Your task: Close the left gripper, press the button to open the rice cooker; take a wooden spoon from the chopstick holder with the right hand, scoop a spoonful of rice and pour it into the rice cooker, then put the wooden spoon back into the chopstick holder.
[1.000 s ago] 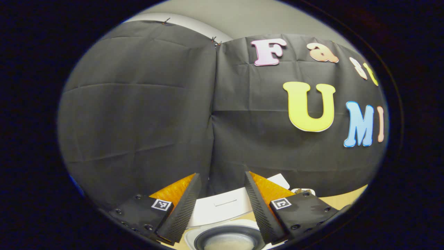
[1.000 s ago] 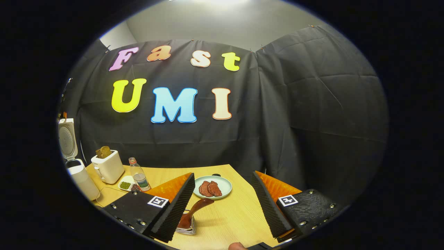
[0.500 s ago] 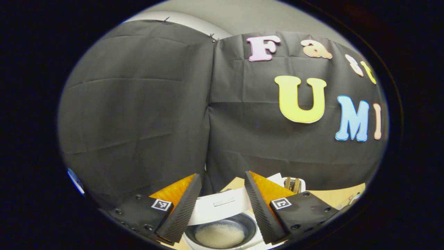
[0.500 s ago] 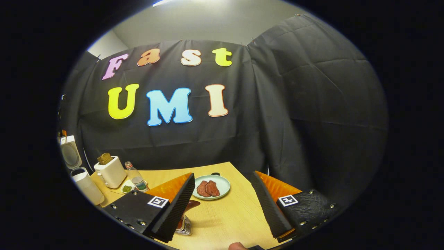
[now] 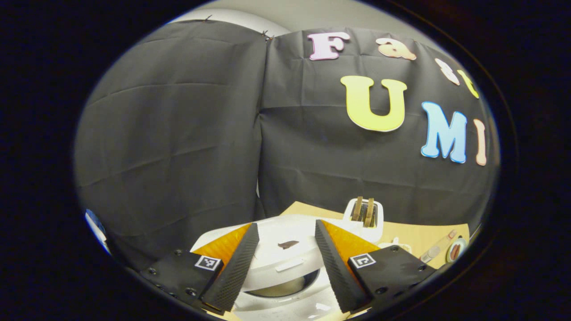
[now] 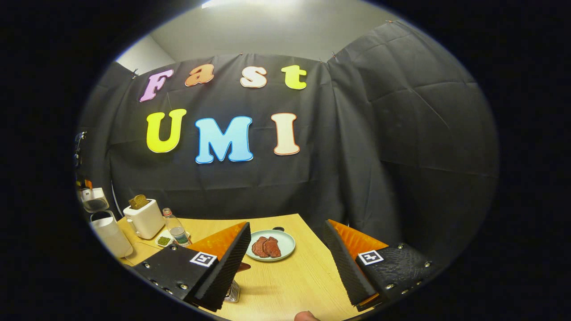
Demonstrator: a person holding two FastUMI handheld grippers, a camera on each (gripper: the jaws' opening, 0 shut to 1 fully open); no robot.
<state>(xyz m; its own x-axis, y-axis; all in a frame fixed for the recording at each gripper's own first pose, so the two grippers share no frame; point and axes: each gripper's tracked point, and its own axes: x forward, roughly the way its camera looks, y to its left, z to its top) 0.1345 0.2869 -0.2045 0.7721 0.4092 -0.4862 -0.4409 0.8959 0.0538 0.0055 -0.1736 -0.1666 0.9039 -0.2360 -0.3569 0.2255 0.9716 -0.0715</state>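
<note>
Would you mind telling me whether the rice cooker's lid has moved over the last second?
Yes. In the right gripper view the lid, upright before, has swung down toward the cooker body, ending far lower against the toaster beside it.

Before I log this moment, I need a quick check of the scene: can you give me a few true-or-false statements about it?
1. The left gripper is open. True.
2. The right gripper clamps the wooden spoon. False: it is open with nothing between its fingers.
3. The plate holds pieces of meat. True.
4. The toaster is empty. False: bread sticks out of it.
5. The rice cooker lid is fully shut. False: it is partly raised.
</note>
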